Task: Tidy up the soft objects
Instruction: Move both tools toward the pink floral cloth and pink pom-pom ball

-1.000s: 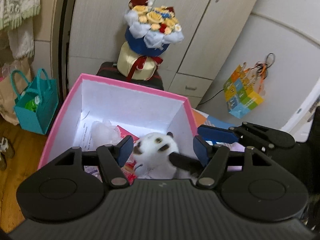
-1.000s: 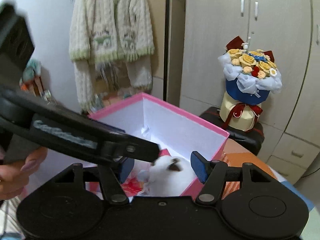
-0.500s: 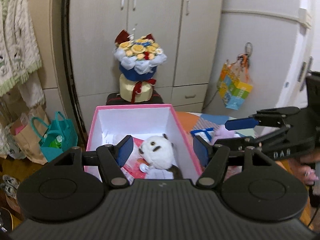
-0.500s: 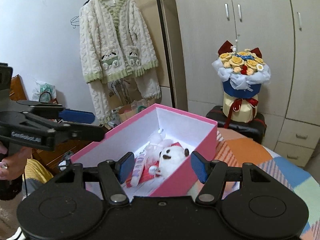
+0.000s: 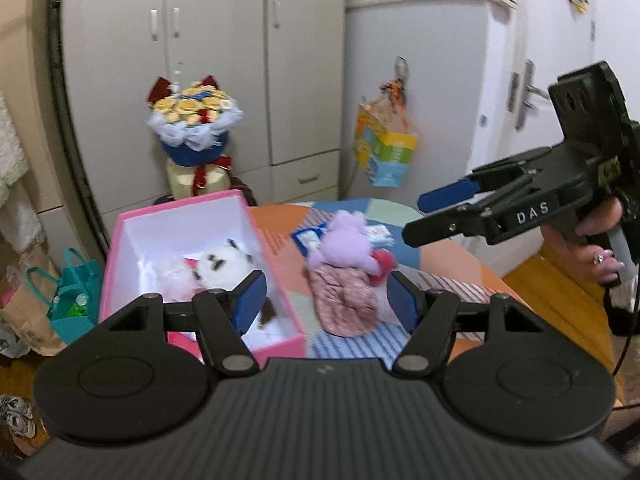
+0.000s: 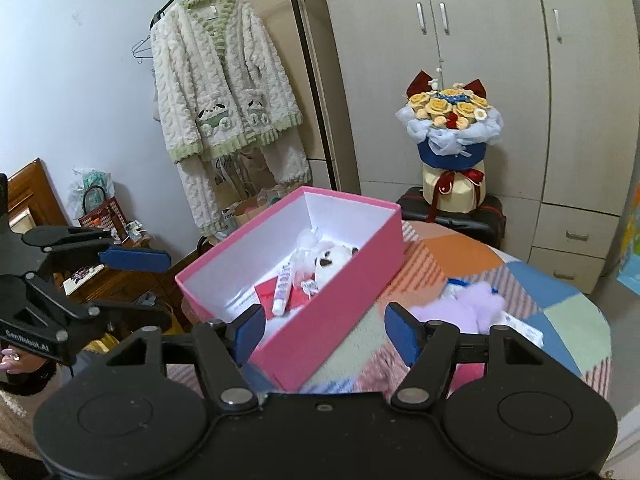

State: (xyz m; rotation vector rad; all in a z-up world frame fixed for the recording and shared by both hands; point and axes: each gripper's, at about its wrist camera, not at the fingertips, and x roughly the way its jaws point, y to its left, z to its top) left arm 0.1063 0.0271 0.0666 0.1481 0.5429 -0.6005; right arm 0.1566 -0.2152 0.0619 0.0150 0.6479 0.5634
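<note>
Both hand-held grippers apart (right (image 6: pixel 324 330) widening), empty, above pink box (image 6: pixel 344 292) rim and purple plush (image 5: pixel 346 240)

Pink box (image 6: pixel 344 276), white panda plush (image 6: pixel 334 264), purple plush (image 5: pixel 346 236), patchwork tablecloth (image 6: pixel 560 304)

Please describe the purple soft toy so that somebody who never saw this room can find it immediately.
Find the round table with the patchwork cloth, then the pink box on it. The purple plush toy lies outside that box, beside it, in a pink patterned dress; the white plush lies inside.

Beige wardrobe (image 6: pixel 460 80), pale wall (image 6: pixel 72 80), wooden floor (image 5: pixel 560 280).
</note>
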